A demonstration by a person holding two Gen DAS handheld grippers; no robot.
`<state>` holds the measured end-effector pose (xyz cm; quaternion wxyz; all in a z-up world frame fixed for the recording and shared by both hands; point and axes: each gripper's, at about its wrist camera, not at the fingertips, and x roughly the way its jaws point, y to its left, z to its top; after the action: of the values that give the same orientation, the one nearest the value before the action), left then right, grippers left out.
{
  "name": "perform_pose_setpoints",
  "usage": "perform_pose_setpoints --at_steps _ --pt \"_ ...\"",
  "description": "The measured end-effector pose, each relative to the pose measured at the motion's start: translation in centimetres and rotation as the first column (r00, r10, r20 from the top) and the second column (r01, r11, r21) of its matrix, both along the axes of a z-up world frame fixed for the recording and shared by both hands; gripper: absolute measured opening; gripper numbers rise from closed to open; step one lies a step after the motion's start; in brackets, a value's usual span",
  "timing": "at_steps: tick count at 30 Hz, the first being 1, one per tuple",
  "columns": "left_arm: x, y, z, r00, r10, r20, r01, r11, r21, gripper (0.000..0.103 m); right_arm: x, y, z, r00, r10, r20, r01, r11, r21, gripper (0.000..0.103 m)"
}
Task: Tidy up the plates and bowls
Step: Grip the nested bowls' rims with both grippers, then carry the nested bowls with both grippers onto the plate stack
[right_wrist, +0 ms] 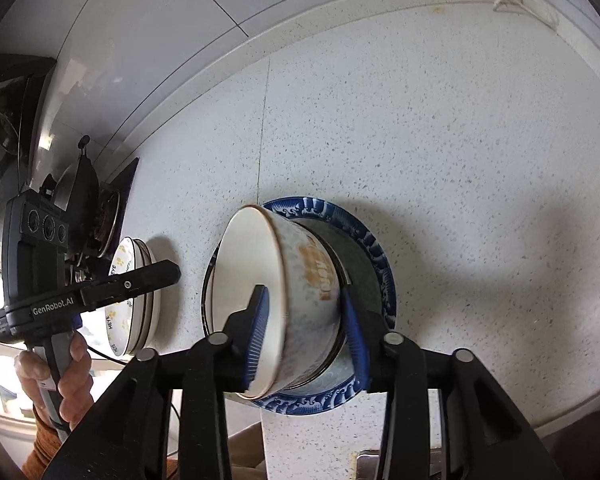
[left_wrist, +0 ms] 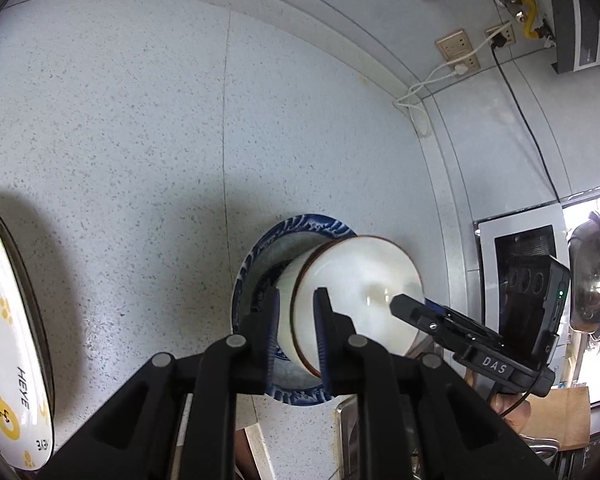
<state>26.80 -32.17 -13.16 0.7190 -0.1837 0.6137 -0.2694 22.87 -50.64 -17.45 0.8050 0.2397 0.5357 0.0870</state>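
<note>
A white bowl (left_wrist: 360, 276) with a brown rim and orange marks (right_wrist: 308, 280) leans inside a dark-rimmed dish (right_wrist: 340, 248). The dish lies on a blue wave-patterned plate (left_wrist: 260, 248) (right_wrist: 366, 236). My right gripper (right_wrist: 304, 290) is open astride the bowl's wall, one finger inside and one outside; the inner finger (left_wrist: 404, 310) shows over the bowl's inside. My left gripper (left_wrist: 297, 294) is almost closed, and the bowl's rim shows through the narrow gap. From the right wrist view the left gripper (right_wrist: 174, 271) ends short of the bowl and holds nothing.
Stacked bear-print plates (left_wrist: 8, 320) (right_wrist: 140, 256) stand left of the bowl. A black wok on the hob (right_wrist: 80, 200) lies beyond them. A steel pot (left_wrist: 592, 276), wall sockets (left_wrist: 456, 46) and a loose white cable (left_wrist: 416, 100) are on the right. A hand (right_wrist: 68, 368) grips the left handle.
</note>
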Motion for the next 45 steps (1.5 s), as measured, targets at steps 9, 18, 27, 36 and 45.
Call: perform_pose_setpoints --at_steps 9,18,27,36,45 --pt "-0.9 2.5 -0.1 0.999 0.042 0.034 -0.043 0.999 0.021 0.053 -2.7 -1.9 2.5 0.994 -0.039 0.106 0.042 0.999 -0.032 0.050" --pt "-1.5 2.3 -3.9 0.999 0.050 -0.023 -0.048 0.997 0.062 0.053 -2.9 -4.2 -1.4 0.998 -0.066 0.006 0.066 0.995 -0.073 0.050" --pt "-1.5 1.1 -6.8 0.998 0.017 -0.063 -0.011 0.995 0.103 0.053 -1.3 -2.9 -3.9 0.999 0.008 -0.049 -0.011 0.997 -0.071 0.050" --pt "-1.0 -0.9 -8.7 0.996 -0.037 -0.087 0.046 0.994 0.098 0.041 0.1 -2.0 -5.9 0.998 0.043 -0.049 -0.043 0.999 0.005 0.022" --pt "-1.1 -2.7 -8.8 0.993 -0.105 -0.053 0.110 0.987 0.113 0.010 0.1 -1.3 -5.8 0.998 0.057 -0.031 -0.056 0.998 0.029 0.012"
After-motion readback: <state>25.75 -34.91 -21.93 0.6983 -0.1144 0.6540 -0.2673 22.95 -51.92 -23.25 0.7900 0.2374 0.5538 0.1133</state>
